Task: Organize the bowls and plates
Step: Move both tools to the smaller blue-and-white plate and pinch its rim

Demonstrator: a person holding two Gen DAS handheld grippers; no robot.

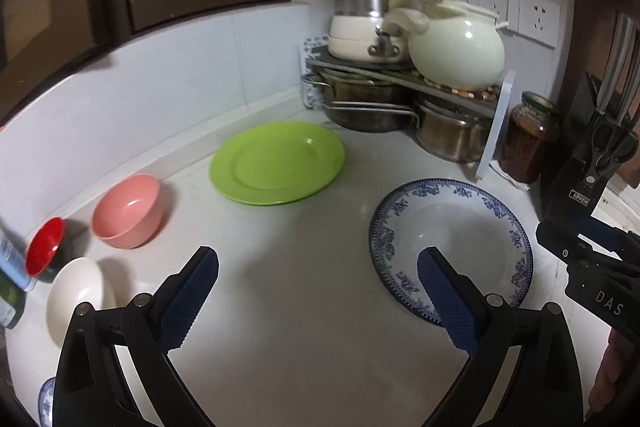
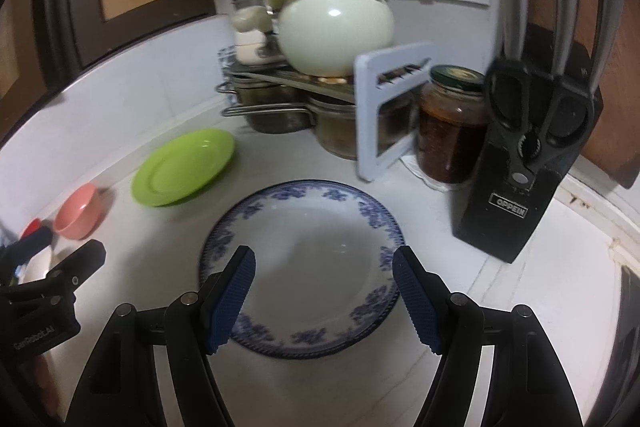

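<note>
Left of the blue plate (image 2: 308,259), along the wall, stood a red bowl (image 1: 45,246), a white bowl (image 1: 76,297) and a pink bowl (image 1: 128,211), each apart; beyond them lay the green plate (image 1: 277,163), also apart from the blue plate. Nothing was stacked, so by my reading the sorting had hardly begun. The left gripper (image 1: 318,295) hung empty, jaws wide, beside the blue plate. The right gripper (image 2: 324,291) hovered over that plate, jaws wide, holding nothing.
</note>
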